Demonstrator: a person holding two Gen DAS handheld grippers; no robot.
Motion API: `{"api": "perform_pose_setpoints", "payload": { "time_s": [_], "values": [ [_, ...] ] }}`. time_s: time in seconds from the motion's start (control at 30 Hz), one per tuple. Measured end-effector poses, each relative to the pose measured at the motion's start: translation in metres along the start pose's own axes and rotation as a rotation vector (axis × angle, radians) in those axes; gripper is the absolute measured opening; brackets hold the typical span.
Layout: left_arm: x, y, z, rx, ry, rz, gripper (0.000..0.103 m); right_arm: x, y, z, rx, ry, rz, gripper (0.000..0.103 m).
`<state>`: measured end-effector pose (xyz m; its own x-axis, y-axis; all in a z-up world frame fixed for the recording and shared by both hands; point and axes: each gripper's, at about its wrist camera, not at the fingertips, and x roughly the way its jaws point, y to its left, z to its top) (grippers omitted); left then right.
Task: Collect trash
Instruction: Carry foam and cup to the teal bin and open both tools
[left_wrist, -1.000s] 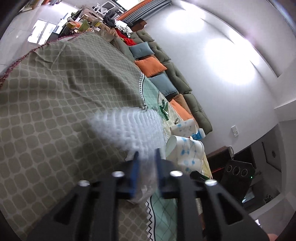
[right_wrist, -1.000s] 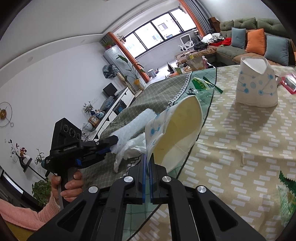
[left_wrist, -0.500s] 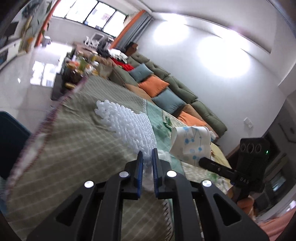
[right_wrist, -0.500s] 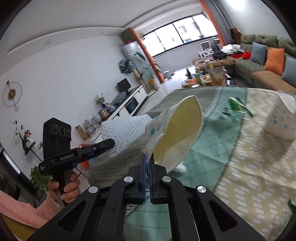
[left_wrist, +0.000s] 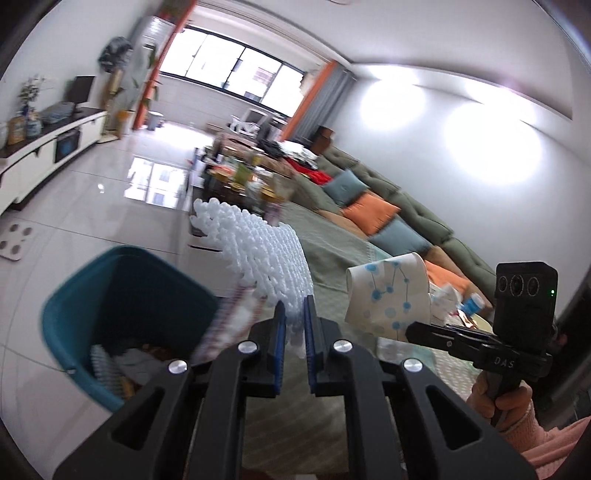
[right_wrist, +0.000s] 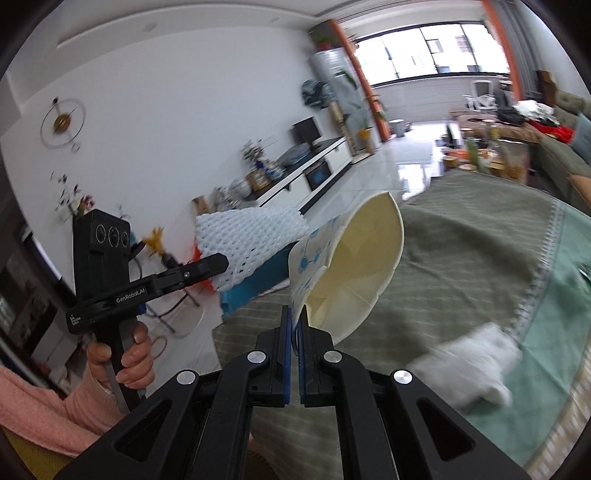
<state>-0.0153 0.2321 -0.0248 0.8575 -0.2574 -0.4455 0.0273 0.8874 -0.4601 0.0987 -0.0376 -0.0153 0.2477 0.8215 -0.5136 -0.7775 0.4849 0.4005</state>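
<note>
My left gripper (left_wrist: 293, 310) is shut on a white foam net sleeve (left_wrist: 258, 251), which sticks out ahead over the table's edge. A teal bin (left_wrist: 122, 299) with trash in it stands on the floor, below and left of the sleeve. My right gripper (right_wrist: 294, 314) is shut on the rim of a crumpled paper cup (right_wrist: 351, 266), white with blue dots and cream inside. In the left wrist view that cup (left_wrist: 391, 295) hangs at the right gripper's tip (left_wrist: 410, 330). The right wrist view shows the left gripper (right_wrist: 221, 264) holding the sleeve (right_wrist: 247, 240) in front of the bin's blue side (right_wrist: 255, 284).
A table with a green patterned cloth (right_wrist: 480, 240) lies under both grippers. A white crumpled tissue (right_wrist: 476, 365) rests on it at the right. More litter (left_wrist: 465, 302) sits far along the table. A sofa with cushions (left_wrist: 373, 210) lines the wall; a TV cabinet (right_wrist: 314, 170) stands opposite.
Both grippers have swung away from the table's middle toward its edge, carrying the sleeve and the cup. The teal bin has come into view below the left gripper.
</note>
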Motion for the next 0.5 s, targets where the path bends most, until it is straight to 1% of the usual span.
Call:
{"api": "perform_pose_setpoints", "payload": {
  "time_s": [0.13,0.27,0.43,0.5],
  "values": [
    [-0.013,0.022,0.004,-0.032,-0.018,0.066,0.011,0.026,0.016,0.008,-0.043,0.04,0.033,0.003],
    [-0.022,0.046,0.002,-0.07,-0.02,0.123,0.011,0.047,0.029,0.014,-0.084,0.075,0.048,0.003],
    [-0.024,0.065,-0.001,-0.096,-0.001,0.171,0.011,0.071,0.042,0.02,-0.117,0.118,0.061,0.003],
    [-0.023,0.071,-0.003,-0.108,0.008,0.177,0.011,0.082,0.044,0.024,-0.129,0.134,0.061,0.003]
  ]
}}
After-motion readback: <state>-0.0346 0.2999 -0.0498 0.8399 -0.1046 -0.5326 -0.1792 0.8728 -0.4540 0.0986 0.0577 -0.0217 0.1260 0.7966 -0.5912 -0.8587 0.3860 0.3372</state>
